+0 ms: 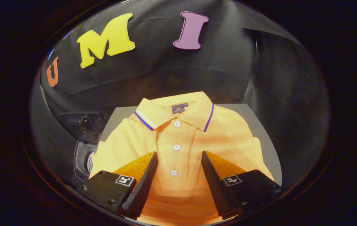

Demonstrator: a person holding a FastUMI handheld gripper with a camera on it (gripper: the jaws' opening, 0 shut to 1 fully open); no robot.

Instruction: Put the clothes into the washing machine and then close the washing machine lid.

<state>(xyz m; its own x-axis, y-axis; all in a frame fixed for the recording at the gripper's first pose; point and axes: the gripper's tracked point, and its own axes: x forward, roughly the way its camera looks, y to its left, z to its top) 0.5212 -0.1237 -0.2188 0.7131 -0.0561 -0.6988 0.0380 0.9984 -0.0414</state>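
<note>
A folded yellow polo shirt (181,141) with a blue-striped collar and white buttons lies flat on a grey table (253,119). My gripper (179,155) hovers over the shirt's lower front, open, its two fingers spread to either side of the button placket. Nothing is held between the fingers. To the left of the shirt and lower than the table, part of the washing machine (84,153) shows, with a dark raised lid (84,125) above a round opening.
The black cloth wall of the booth rises behind the table and wraps round the right side. The table's bare grey surface shows as narrow strips to the left and right of the shirt.
</note>
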